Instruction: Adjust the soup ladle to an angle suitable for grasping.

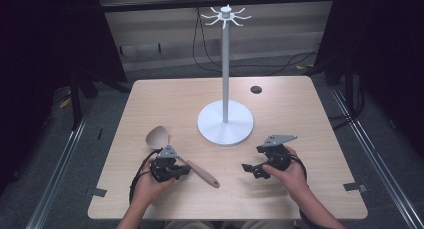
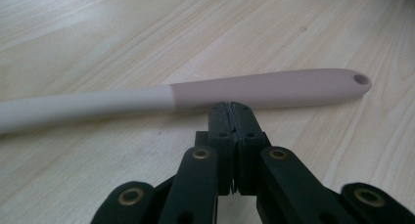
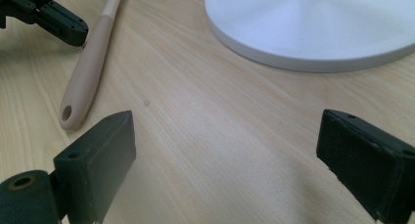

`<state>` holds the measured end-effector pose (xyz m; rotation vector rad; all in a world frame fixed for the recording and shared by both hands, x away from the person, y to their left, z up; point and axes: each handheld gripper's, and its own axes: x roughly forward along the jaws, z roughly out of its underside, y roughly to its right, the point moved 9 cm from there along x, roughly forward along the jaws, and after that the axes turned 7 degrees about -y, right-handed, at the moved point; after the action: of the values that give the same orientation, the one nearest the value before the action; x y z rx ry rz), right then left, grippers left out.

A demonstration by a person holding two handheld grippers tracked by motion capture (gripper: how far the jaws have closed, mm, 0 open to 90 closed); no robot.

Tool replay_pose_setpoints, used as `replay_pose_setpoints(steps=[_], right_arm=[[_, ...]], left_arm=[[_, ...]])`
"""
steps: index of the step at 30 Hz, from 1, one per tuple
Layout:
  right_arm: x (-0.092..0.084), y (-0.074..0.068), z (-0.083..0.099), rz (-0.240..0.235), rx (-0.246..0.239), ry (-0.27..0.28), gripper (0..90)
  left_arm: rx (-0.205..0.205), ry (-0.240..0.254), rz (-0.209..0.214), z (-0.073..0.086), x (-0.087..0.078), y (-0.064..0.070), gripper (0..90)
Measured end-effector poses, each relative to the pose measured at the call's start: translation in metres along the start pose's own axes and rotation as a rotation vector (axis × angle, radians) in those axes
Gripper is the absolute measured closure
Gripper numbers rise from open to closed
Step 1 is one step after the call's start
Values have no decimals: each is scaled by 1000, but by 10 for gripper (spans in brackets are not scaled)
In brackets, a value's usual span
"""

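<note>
L gripper (image 2: 230, 106) jaws together by spoon (image 2: 220, 92) handle; R gripper (image 3: 225, 165) jaws apart.

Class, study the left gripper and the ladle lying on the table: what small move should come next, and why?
Probably open the left gripper first. Its jaws are pressed together just short of the ladle handle, which lies flat on the table ungrasped. Opened, it could ease forward around the handle. The right gripper is already open.

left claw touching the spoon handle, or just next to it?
Cannot tell. In the left gripper view the left claw is shut, its tips meeting the near edge of the spoon handle with no visible gap, but contact or overlap is unclear.
</note>
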<state>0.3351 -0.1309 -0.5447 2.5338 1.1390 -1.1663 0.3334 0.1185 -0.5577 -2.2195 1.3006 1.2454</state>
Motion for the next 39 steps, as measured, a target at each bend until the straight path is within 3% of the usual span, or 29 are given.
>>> replay_pose_setpoints(steps=[13, 25, 39], right_arm=[[-8, 3, 9, 21, 22, -1, 74], [-16, 7, 19, 44, 45, 1, 75], [-25, 12, 28, 68, 71, 10, 78]], left_arm=[[0, 29, 12, -13, 10, 2, 883], [30, 42, 5, -29, 21, 0, 870], [21, 80, -5, -44, 31, -4, 858]])
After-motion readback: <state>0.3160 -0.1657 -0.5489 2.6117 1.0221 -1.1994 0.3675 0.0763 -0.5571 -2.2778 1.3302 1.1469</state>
